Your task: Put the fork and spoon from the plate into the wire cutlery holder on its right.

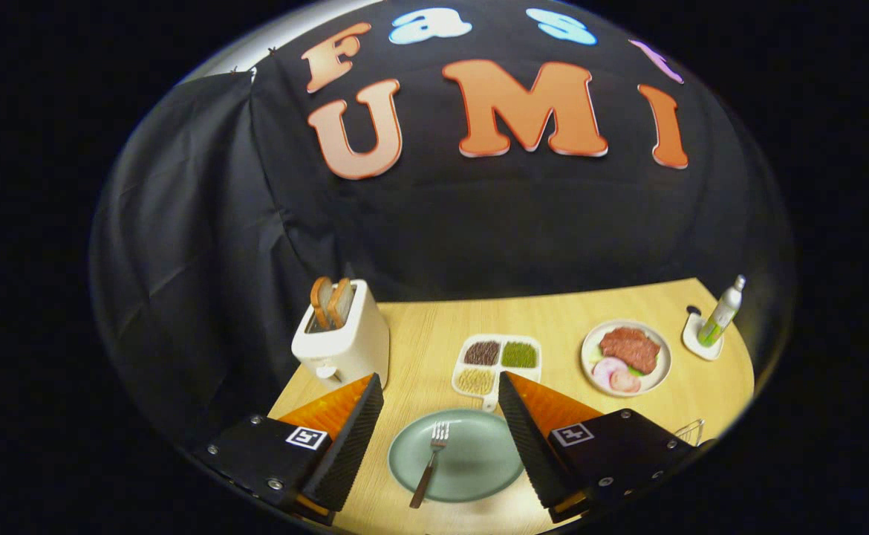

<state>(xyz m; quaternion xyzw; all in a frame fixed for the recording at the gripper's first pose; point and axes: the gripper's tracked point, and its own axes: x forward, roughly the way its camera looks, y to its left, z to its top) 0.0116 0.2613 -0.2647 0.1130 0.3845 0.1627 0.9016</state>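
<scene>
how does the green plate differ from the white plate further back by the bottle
The green plate, seen between the open gripper fingers, holds only a fork; the white plate, beyond the right finger, holds meat and sliced food. The green plate looks larger and nearer, the white plate smaller and farther. Both are round and lie flat on the wooden table.

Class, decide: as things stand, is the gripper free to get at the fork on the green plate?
Probably yes: the gripper is open, and the fork lies uncovered on the green plate between its fingers.

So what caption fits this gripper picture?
Open gripper hovers over a fork on the green plate, toaster behind.
</scene>
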